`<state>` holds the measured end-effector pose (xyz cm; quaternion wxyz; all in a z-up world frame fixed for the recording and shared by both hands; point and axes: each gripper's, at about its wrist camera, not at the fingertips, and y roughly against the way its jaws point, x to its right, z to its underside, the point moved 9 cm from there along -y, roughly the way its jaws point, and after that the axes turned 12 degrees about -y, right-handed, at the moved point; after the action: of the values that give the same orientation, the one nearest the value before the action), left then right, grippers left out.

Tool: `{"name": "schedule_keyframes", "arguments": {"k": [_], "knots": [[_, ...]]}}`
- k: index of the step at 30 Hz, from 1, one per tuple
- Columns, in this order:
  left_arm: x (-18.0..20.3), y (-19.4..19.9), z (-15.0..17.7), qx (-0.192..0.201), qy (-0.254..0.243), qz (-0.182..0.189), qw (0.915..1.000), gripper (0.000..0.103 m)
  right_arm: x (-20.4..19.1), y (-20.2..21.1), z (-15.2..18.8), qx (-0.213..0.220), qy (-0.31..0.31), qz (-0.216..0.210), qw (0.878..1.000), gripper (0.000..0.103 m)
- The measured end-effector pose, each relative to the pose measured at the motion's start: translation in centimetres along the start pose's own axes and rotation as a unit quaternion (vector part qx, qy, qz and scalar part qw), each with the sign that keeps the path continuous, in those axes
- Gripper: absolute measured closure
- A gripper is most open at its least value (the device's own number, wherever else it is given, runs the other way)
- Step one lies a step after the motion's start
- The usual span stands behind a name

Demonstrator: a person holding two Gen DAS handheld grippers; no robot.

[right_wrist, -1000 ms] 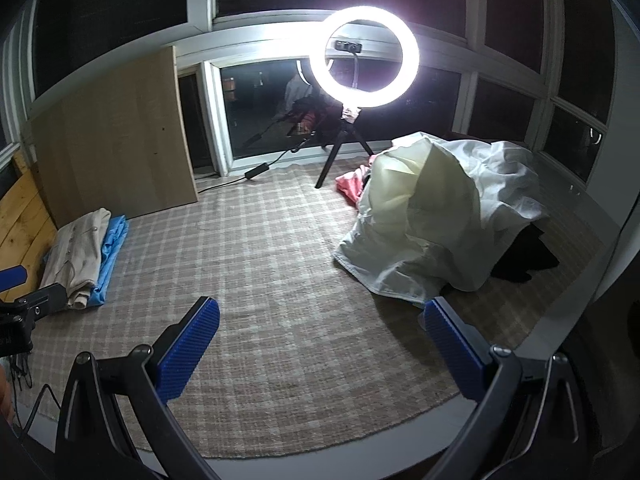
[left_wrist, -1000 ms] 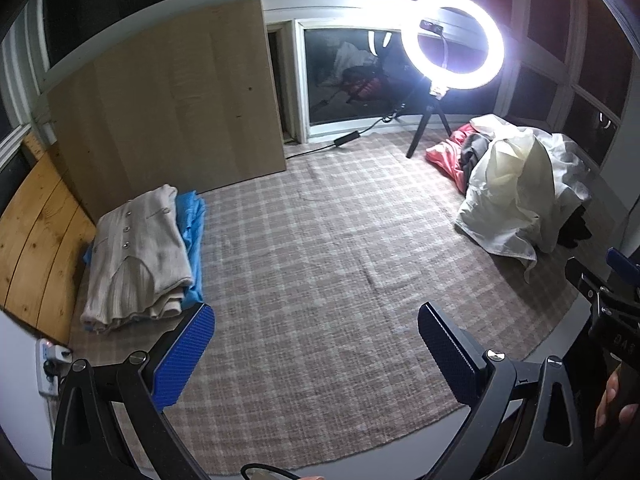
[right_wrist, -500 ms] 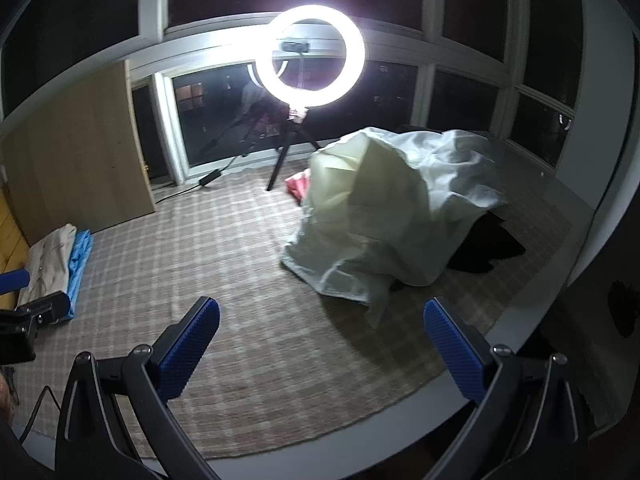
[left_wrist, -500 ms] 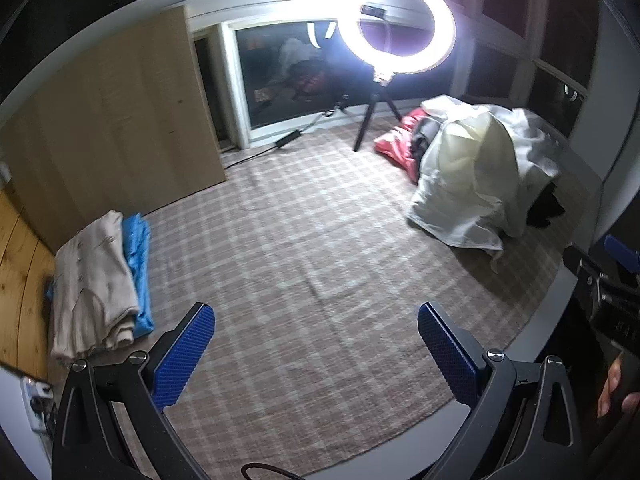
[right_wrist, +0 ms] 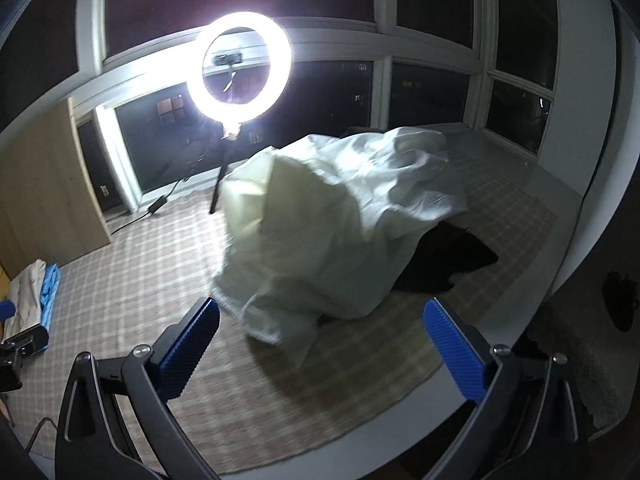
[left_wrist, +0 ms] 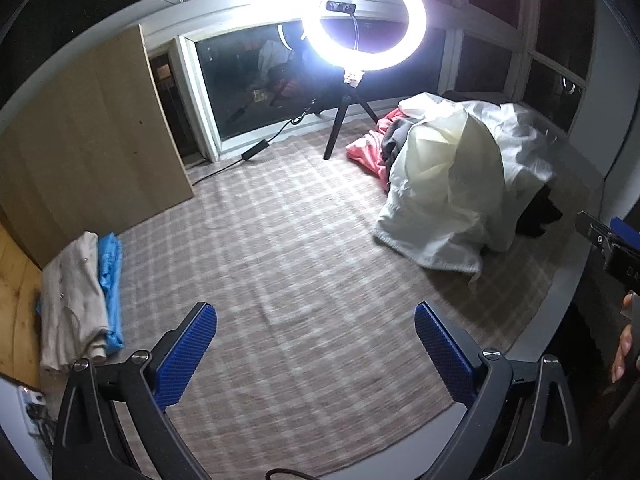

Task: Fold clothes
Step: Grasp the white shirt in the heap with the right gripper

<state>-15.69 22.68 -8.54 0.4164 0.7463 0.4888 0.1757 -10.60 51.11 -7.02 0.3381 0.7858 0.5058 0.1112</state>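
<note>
A heap of unfolded clothes lies on the checked mat: a big white garment (left_wrist: pixel 452 188) (right_wrist: pixel 320 232) covers it, with a pink piece (left_wrist: pixel 366 148) and a black piece (left_wrist: pixel 538 212) (right_wrist: pixel 444 260) showing at its edges. At the left edge sits a folded stack, a beige cardigan (left_wrist: pixel 72 304) (right_wrist: pixel 24 292) on a blue garment (left_wrist: pixel 110 280) (right_wrist: pixel 50 286). My left gripper (left_wrist: pixel 316 344) hangs open over bare mat. My right gripper (right_wrist: pixel 322 340) is open too, its fingers just short of the white garment's near hem.
A lit ring light (left_wrist: pixel 364 20) (right_wrist: pixel 240 68) on a black tripod stands at the back by the dark windows, its cable trailing left. A wooden board (left_wrist: pixel 92 136) leans at the left. The mat's (left_wrist: pixel 280 272) front rim curves near me. A hand (left_wrist: pixel 624 340) shows at right.
Both views have swung right and drawn closer to the heap; the white garment now fills the right wrist view, and the folded stack has slid to the left edge. Both grippers stayed open.
</note>
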Motion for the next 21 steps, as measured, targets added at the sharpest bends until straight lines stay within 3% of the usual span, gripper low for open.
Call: {"name": "schedule_keyframes", "arguments": {"k": [7, 10, 15, 21], "knots": [[2.6, -1.9, -4.5, 0.010, 0.015, -0.012, 0.9998, 0.004, 4.9, -4.0, -5.6, 0.015, -0.004, 0.010, 1.000, 0.000], [3.9, -2.4, -6.9, 0.022, 0.005, -0.023, 0.9995, 0.015, 7.1, -6.7, -8.4, 0.019, -0.002, 0.016, 1.000, 0.000], [5.0, -3.2, -10.5, 0.032, 0.002, -0.037, 0.9988, 0.015, 11.1, -12.0, -14.1, 0.018, -0.011, 0.026, 0.999, 0.000], [5.4, -4.2, -13.0, 0.032, 0.001, -0.055, 0.9980, 0.014, 14.7, -20.3, -18.6, -0.042, -0.035, 0.020, 0.998, 0.000]]}}
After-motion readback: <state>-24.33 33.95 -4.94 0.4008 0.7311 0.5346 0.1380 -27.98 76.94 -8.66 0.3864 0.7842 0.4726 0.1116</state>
